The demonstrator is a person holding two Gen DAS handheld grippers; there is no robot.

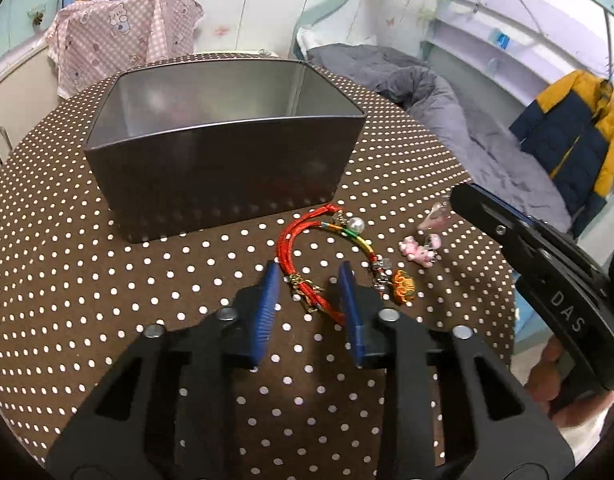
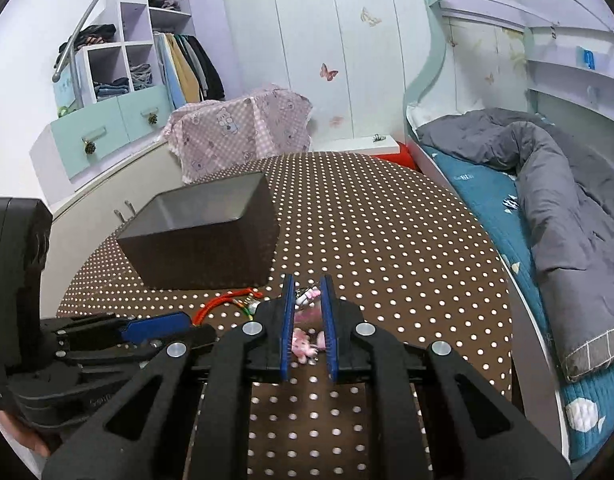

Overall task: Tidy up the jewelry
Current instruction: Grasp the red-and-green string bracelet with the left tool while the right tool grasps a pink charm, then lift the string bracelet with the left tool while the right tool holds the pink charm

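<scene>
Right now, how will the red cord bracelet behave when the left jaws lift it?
The red cord bracelet lies in loose curves, so it probably sags. Its pearl bead and orange charm would likely dangle and swing. It looks light, and the thin cord could slip.

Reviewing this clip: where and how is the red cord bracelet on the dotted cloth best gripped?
Probably the bare red cord of the red cord bracelet, coming from above with the pads across the strand. It lies flat on the dotted cloth, and its pearl and metal charms are lumpy and likely to slip.
</scene>
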